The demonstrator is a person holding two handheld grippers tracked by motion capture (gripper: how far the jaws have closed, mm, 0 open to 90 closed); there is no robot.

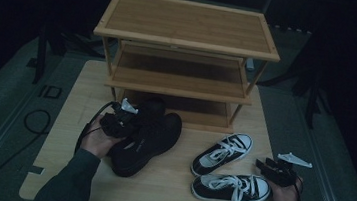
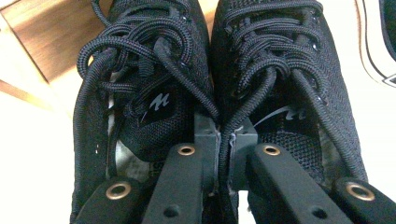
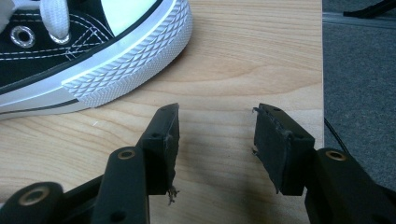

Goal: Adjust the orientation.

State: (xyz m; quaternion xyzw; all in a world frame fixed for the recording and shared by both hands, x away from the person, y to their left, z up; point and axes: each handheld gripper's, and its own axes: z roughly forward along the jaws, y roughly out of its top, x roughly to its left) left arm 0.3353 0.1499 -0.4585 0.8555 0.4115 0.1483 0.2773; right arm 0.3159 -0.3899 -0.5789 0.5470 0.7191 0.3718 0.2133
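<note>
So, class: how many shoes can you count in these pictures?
4. Two black shoes sit side by side before the rack, pinched together by the left gripper. Two black-and-white sneakers lie near the open right gripper.

open gripper (image 3: 215,142), sneaker toe (image 3: 126,60), table (image 3: 243,56)

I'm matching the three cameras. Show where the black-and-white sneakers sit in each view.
High view: the sneakers lie lower right on the table.
Left gripper view: a sneaker's white-rimmed edge shows at the top right corner.
Right gripper view: a sneaker's toe sits at top left, beyond the open jaws.
Shared landmark: the light wooden table.
</note>
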